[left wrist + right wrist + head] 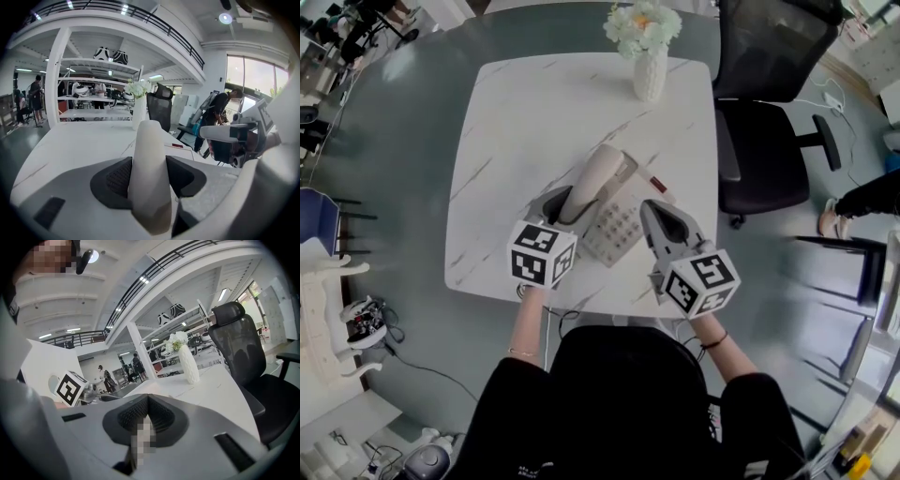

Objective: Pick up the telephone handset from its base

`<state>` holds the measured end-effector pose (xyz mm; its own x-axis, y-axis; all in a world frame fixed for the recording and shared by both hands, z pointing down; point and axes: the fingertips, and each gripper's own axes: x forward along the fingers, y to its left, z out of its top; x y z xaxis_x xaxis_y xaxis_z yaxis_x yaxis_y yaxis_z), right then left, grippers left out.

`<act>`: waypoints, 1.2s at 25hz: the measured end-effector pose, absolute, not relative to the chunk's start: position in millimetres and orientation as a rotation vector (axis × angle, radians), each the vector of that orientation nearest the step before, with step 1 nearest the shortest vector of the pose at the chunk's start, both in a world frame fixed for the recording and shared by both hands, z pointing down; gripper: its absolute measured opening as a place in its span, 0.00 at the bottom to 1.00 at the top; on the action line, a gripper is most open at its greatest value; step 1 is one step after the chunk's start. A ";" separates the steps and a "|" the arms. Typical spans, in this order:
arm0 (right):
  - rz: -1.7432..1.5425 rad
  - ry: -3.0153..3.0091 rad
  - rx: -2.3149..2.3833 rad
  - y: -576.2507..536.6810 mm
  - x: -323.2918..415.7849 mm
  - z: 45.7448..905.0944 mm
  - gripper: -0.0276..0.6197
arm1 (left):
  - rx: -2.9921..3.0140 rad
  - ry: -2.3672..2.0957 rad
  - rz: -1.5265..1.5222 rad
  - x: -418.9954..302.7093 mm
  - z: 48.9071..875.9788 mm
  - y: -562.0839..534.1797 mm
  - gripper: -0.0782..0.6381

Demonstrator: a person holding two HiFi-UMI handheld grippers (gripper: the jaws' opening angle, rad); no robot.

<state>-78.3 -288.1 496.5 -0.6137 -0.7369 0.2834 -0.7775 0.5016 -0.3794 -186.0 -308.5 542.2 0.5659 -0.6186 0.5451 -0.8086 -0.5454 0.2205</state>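
Note:
The cream telephone handset (598,176) slants over the left side of the white phone base (619,230), which lies on the marble table (534,103). My left gripper (569,204) is shut on the handset's near end; in the left gripper view the handset (151,140) fills the gap between both pads of that gripper (149,174). My right gripper (653,211) hovers over the base's right edge, jaws shut with nothing seen between them. The right gripper view shows its pads (136,416) meeting at the tip of the gripper (147,401). A mosaic patch covers the part below.
A white vase of flowers (649,67) stands at the table's far edge. A black office chair (769,122) sits at the table's right side. A small red-marked item (659,185) lies beside the base. A person stands in the distance (220,117).

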 end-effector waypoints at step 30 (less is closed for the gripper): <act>0.546 -2.847 1.264 -290.4 -85.9 424.6 0.03 | 2.228 -1.576 0.056 -255.7 434.2 -254.0 0.41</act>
<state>-85.9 -290.4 424.6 -0.6804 -0.7232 0.1190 -0.7159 0.6210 -0.3192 -255.7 -254.0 434.2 0.3606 -0.8947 0.2636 -0.9112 -0.2776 0.3043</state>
